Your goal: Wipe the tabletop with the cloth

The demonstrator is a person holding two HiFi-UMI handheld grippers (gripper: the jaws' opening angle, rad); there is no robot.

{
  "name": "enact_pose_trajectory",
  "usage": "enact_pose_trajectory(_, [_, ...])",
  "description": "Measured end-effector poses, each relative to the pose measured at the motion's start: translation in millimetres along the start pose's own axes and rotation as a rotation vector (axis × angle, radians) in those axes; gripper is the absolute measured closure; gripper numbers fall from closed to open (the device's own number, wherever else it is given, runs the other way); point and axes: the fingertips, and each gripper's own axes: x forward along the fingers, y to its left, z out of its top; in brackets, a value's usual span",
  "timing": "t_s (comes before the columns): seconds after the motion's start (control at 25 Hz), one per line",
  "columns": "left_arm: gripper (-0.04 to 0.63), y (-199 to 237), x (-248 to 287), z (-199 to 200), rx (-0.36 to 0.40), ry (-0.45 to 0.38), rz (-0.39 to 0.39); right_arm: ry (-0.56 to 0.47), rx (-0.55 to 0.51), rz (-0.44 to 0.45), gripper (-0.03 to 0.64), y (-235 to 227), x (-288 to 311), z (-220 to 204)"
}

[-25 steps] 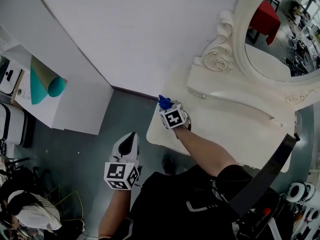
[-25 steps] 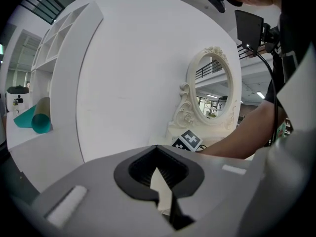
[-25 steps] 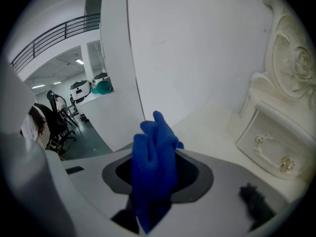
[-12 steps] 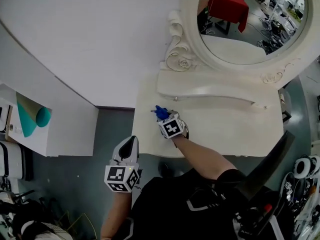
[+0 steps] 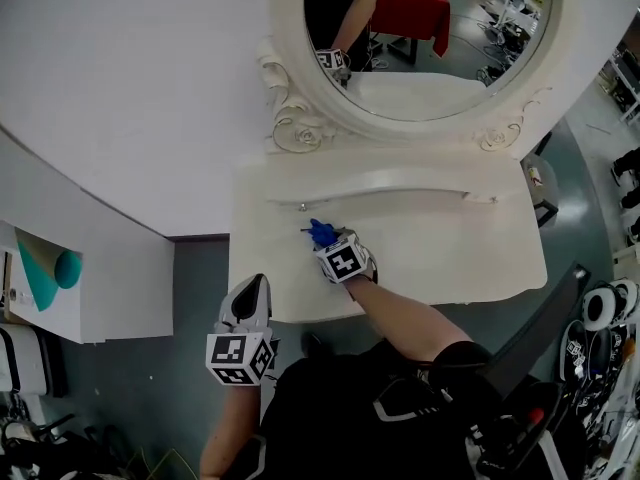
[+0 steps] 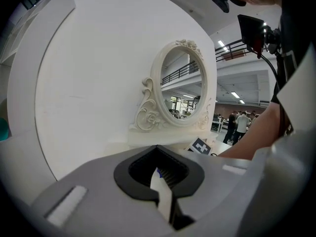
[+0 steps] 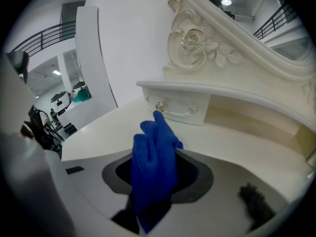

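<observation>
The left hand-held gripper hangs at the lower left of the frame, off the surface, with its jaws together on nothing. The right arm reaches forward, and the right hand-held gripper is clamped on the blue cloth. The cloth has slid in from the left edge toward the drawer knob, so wiping looks under way.

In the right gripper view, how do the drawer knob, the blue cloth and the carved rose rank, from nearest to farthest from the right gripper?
1. The blue cloth: clamped in the right gripper, centre foreground.
2. The drawer knob: just beyond the cloth, on the small drawer.
3. The carved rose: higher and farther back, on the mirror frame.
</observation>
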Motion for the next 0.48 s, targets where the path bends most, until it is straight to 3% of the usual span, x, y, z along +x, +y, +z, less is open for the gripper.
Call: enact_pose_trajectory(0.48, [0.588,-72,38,10,0.01,0.013,-0.093,-0.002,0.071,-0.096,0.459,-88,-46,-38])
